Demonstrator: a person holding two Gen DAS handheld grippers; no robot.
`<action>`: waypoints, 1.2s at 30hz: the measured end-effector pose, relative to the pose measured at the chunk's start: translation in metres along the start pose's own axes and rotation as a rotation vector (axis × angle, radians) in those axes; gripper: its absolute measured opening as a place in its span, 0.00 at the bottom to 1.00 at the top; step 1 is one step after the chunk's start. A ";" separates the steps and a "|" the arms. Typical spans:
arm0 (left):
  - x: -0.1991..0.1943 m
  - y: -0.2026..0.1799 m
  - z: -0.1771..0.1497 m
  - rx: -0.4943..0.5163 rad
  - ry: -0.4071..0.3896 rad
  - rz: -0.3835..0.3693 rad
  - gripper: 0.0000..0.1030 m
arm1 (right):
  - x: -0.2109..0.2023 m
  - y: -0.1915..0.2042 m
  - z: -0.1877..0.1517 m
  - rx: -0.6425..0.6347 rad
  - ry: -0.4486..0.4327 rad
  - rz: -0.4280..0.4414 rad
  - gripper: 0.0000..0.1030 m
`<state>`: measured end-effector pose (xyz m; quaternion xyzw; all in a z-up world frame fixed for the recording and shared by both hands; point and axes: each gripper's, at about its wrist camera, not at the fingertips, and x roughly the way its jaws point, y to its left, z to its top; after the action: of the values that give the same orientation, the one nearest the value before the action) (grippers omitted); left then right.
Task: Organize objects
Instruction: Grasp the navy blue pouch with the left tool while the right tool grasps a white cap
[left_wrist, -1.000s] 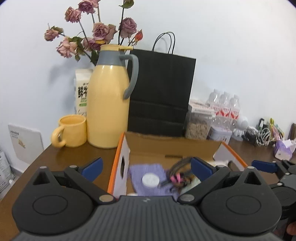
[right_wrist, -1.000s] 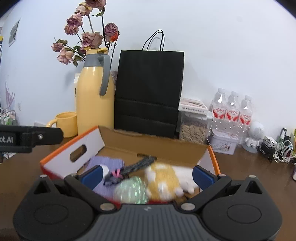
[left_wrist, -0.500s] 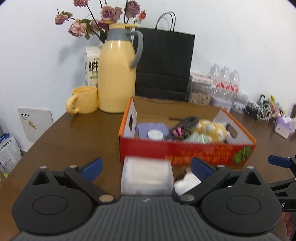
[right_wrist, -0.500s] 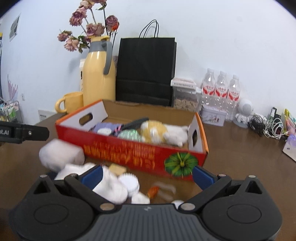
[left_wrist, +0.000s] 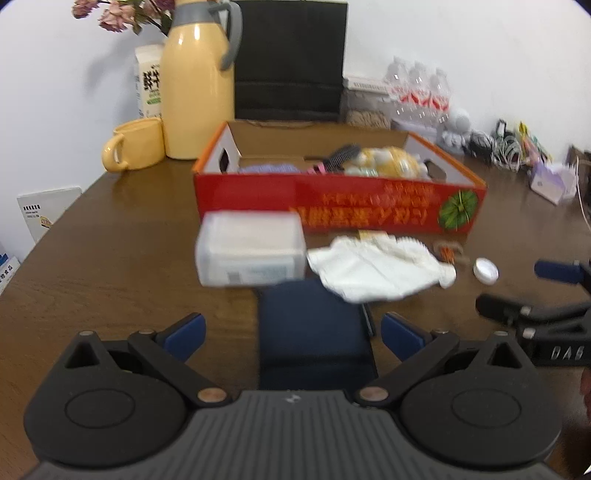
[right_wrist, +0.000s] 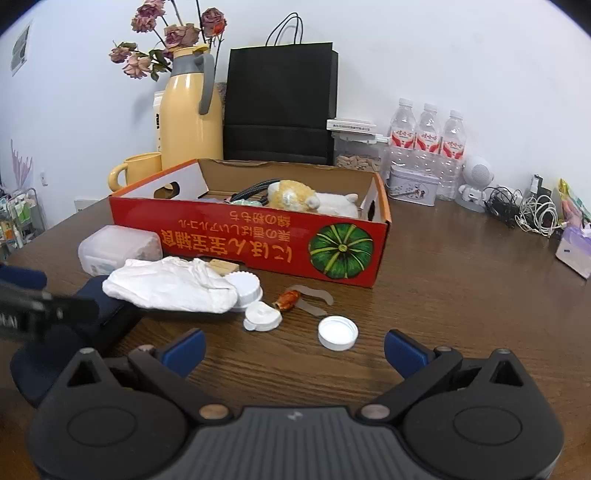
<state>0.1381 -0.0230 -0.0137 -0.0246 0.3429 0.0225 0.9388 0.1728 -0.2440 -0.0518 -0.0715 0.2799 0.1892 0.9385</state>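
A red cardboard box (left_wrist: 369, 214) (right_wrist: 258, 243) holds a plush toy (right_wrist: 295, 194), a hairbrush and a purple cloth. In front of it lie a clear plastic container (left_wrist: 251, 253) (right_wrist: 118, 247), a white cloth (left_wrist: 373, 269) (right_wrist: 170, 282), a dark blue case (left_wrist: 314, 339) (right_wrist: 96, 306), white lids (right_wrist: 338, 333) and a small orange item (right_wrist: 288, 299). My left gripper (left_wrist: 291, 334) is open and empty, above the blue case. My right gripper (right_wrist: 293, 345) is open and empty, just short of the round lid; it shows at the right of the left wrist view (left_wrist: 546, 295).
Behind the box stand a yellow jug (right_wrist: 192, 110) with dried flowers, a yellow mug (left_wrist: 135, 149), a black paper bag (right_wrist: 280, 103), a jar, a tin and three water bottles (right_wrist: 428, 140). Cables (right_wrist: 524, 210) and a tissue pack (right_wrist: 576, 251) lie at the right.
Both grippers have pulled back and away from the box, bringing the loose items on the table in front of it into view. Both stay open.
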 end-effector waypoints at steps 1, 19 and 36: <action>0.002 -0.002 -0.002 0.005 0.010 -0.002 1.00 | 0.000 -0.002 0.000 0.002 0.000 -0.002 1.00; 0.020 -0.009 -0.015 -0.004 0.051 0.011 1.00 | 0.039 -0.035 0.000 -0.009 0.096 -0.047 0.86; 0.020 -0.011 -0.016 0.020 0.051 0.027 1.00 | 0.021 -0.015 -0.002 -0.029 -0.028 -0.007 0.27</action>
<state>0.1436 -0.0349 -0.0385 -0.0111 0.3674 0.0312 0.9295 0.1938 -0.2517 -0.0645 -0.0835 0.2636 0.1912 0.9418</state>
